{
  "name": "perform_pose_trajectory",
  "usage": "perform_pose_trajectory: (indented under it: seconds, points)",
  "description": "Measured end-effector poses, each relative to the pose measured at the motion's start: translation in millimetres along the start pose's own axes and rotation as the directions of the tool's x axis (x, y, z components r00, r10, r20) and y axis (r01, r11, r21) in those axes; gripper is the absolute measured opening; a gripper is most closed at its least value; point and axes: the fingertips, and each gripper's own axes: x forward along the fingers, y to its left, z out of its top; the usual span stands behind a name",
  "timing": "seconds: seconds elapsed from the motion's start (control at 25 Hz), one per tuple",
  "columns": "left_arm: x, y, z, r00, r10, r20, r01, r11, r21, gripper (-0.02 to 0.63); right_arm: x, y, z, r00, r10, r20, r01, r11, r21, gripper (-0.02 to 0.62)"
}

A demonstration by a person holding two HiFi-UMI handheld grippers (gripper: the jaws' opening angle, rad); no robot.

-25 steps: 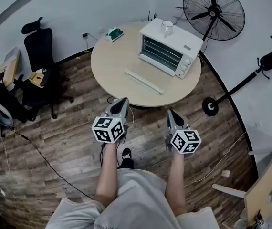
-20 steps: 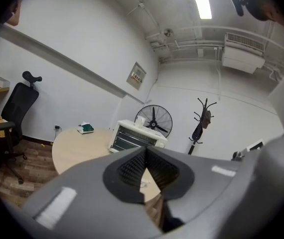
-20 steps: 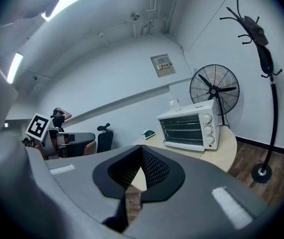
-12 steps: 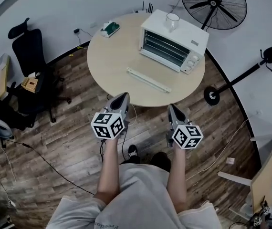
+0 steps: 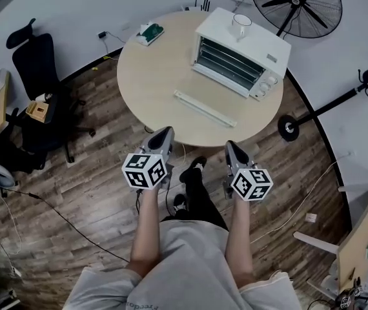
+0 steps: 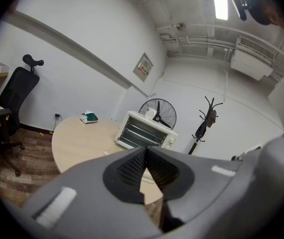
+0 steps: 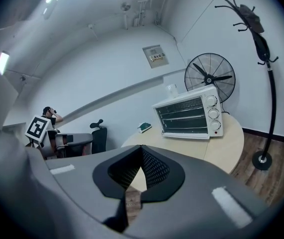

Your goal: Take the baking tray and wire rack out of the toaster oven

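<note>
The white toaster oven (image 5: 239, 57) stands at the far right of the round wooden table (image 5: 152, 76), with a white cup (image 5: 241, 24) on its top. Wire bars show through its front; I cannot tell the tray from the rack. My left gripper (image 5: 164, 131) and right gripper (image 5: 231, 145) hang side by side over the floor, just short of the table's near edge. Both are shut and hold nothing. The oven (image 6: 144, 131) sits beyond the closed jaws in the left gripper view, and the oven (image 7: 189, 113) lies ahead to the right in the right gripper view.
A long white strip (image 5: 204, 108) lies on the table in front of the oven, and a green-and-white item (image 5: 148, 32) sits at the back edge. A standing fan (image 5: 295, 5) and a coat stand (image 7: 266, 59) are to the right. An office chair (image 5: 39, 63) is on the left, and cables cross the floor.
The person has stepped toward the table, one foot now forward. Both grippers have come closer to the table's edge and sunk a little. Their jaws stay shut.
</note>
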Motion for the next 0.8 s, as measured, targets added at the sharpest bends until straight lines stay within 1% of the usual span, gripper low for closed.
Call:
perform_pose_trajectory:
  seconds: [0.12, 0.32, 0.48, 0.68, 0.8]
  points:
    - [11, 14, 8, 1.0, 0.016, -0.002, -0.016, 1.0, 0.006, 0.055, 23, -5, 4, 1.0, 0.014, 0.001, -0.014, 1.0, 0.019, -0.002]
    - [48, 33, 26, 1.0, 0.026, -0.007, -0.026, 1.0, 0.015, 0.055, 68, -25, 22, 1.0, 0.009, 0.025, -0.011, 0.997, 0.07, -0.002]
    - [85, 43, 36, 0.999, 0.009, -0.04, -0.009, 1.0, 0.018, 0.055, 106, -42, 33, 0.999, -0.002, 0.036, -0.003, 0.992, 0.127, -0.002]
    - [134, 59, 58, 0.999, -0.001, -0.053, 0.001, 1.0, 0.009, 0.055, 149, -63, 56, 0.998, 0.003, 0.063, -0.016, 0.98, 0.198, -0.002]
    - [161, 66, 68, 0.998, 0.004, -0.056, -0.004, 1.0, -0.001, 0.055, 169, -84, 66, 0.996, 0.002, 0.086, -0.025, 0.963, 0.268, -0.002]
